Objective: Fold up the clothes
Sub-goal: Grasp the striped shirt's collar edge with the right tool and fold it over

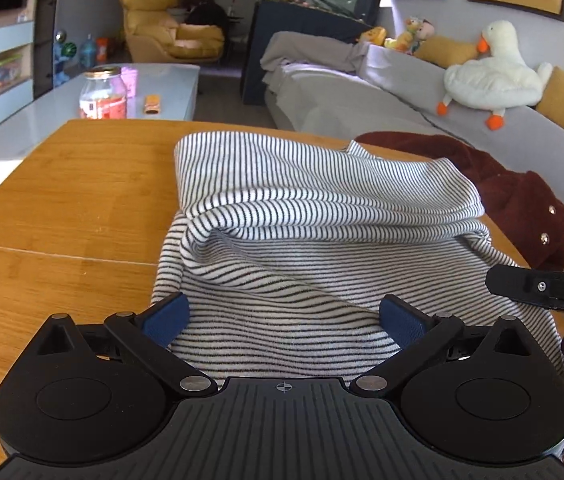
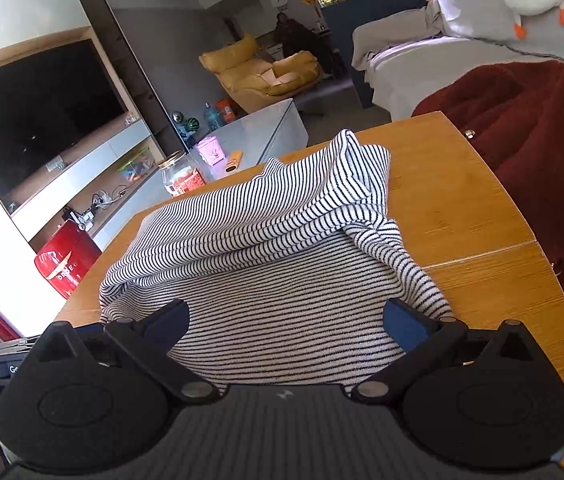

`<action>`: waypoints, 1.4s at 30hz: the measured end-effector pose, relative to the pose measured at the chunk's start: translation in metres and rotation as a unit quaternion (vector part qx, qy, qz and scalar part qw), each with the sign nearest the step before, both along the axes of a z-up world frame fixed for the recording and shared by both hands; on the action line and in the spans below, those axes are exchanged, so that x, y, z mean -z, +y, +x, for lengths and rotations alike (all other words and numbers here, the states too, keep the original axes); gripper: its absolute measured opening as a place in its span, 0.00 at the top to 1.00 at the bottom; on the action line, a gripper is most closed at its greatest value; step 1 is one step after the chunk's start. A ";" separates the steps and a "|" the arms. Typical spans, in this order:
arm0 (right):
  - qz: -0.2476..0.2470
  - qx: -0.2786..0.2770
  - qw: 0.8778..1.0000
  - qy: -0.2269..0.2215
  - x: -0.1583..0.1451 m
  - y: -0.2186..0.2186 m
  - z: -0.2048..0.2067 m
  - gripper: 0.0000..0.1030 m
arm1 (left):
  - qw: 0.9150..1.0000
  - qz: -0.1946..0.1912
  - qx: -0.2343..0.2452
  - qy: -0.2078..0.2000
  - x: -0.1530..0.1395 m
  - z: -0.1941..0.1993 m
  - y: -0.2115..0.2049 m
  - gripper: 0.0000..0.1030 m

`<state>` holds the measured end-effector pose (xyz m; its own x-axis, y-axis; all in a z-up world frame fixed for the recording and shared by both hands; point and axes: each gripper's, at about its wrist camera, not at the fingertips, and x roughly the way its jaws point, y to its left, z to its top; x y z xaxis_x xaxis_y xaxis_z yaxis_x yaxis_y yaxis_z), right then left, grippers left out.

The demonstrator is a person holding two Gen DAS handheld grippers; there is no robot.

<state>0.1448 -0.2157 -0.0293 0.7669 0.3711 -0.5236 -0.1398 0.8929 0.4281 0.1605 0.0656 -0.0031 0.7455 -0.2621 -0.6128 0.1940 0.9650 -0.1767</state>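
Note:
A black-and-white striped garment [image 1: 313,216] lies on the wooden table [image 1: 74,200], its far part folded over toward me in a thick roll. My left gripper [image 1: 283,318] stands open above the garment's near edge, blue pads wide apart, nothing clamped. In the right wrist view the same striped garment [image 2: 266,248] fills the middle of the table [image 2: 477,216]. My right gripper [image 2: 285,320] is open too, its fingers straddling the near edge of the cloth. Part of the right gripper [image 1: 541,288] shows at the right edge of the left wrist view.
A dark red fleece garment [image 1: 521,200] [image 2: 541,140] lies at the table's right side, partly over the grey sofa [image 1: 401,92]. A low white table [image 1: 154,84] behind holds a glass jar [image 1: 102,94]. A red box [image 2: 66,264] stands on the floor to the left.

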 end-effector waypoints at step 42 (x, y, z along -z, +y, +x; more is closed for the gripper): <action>-0.154 -0.082 0.985 0.013 -0.038 0.098 0.212 0.56 | 0.997 -0.068 0.023 0.003 -0.031 0.066 0.037 0.00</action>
